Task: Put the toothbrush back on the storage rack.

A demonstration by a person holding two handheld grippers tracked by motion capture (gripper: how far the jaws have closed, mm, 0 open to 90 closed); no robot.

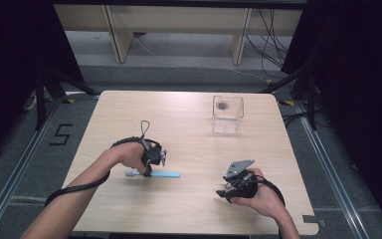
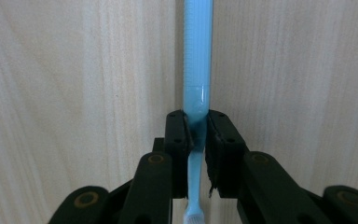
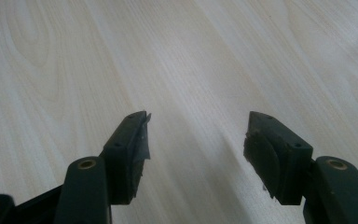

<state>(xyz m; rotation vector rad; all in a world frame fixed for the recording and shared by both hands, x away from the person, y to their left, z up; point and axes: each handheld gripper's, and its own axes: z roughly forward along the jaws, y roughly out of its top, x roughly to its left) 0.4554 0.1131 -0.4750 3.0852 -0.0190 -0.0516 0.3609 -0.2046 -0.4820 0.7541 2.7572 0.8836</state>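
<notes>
A light blue toothbrush (image 1: pixel 165 175) lies flat on the pale wooden table (image 1: pixel 189 114), left of centre near the front. My left gripper (image 1: pixel 148 168) points down at it and is shut on its neck. In the left gripper view the two pads press on the thin blue toothbrush (image 2: pixel 197 70) from both sides at my left gripper (image 2: pixel 197 126), the handle runs away from the camera and the white bristle end shows at the bottom. My right gripper (image 1: pixel 223 194) rests low at the front right. Its jaws stand wide apart over bare wood, with nothing between them at my right gripper (image 3: pixel 198 126).
A clear plastic box (image 1: pixel 227 113) stands at the back right of the table, with a dark small thing in it. Black cables trail from both grippers. Metal rails, stands and dark curtains ring the table.
</notes>
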